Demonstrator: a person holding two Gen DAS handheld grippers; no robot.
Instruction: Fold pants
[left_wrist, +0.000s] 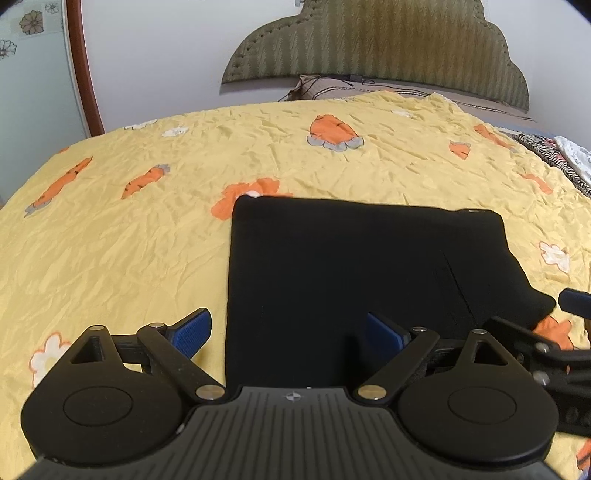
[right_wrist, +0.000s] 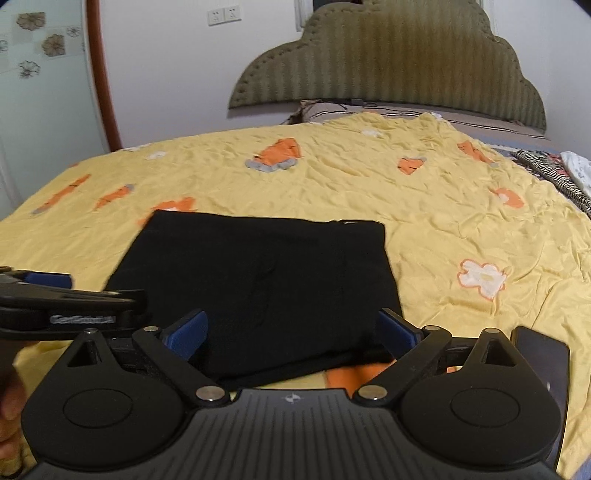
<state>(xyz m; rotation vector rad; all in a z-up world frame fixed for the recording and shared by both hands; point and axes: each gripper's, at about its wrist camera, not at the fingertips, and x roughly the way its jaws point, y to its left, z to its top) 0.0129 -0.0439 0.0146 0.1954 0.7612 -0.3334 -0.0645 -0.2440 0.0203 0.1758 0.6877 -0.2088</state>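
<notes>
Pants folded; task appears near complete.
I find the pants (left_wrist: 351, 280) lying as a compact rectangle on the bed (left_wrist: 110, 240); left hand-held gripper (left_wrist: 288, 332) and right hand-held gripper (right_wrist: 291, 332) both spread wide, empty. Further folds seem unnecessary.

A yellow bedspread (left_wrist: 147, 240) is covering the bed, lying wrinkled all over and showing a print of orange carrots (left_wrist: 334, 133) and white flowers (right_wrist: 480, 277). Behind it, an olive-green padded headboard (left_wrist: 376, 48) with a scalloped outline is standing against the pale wall (left_wrist: 166, 55). A pillow (left_wrist: 332, 86) is peeking out just past the spread's far edge, with a dark cable running over it. At the far right edge of the bed, black-and-white striped cloth (right_wrist: 554, 173) is lying beside something white — too small to tell what. A double wall socket (right_wrist: 223, 15) is sitting left of the headboard. A dark phone (right_wrist: 543, 369) is lying on the spread near the bottom right of the right wrist view. A reddish wooden frame (right_wrist: 101, 74) is bordering a flower-patterned panel (right_wrist: 40, 48) on the left.
</notes>
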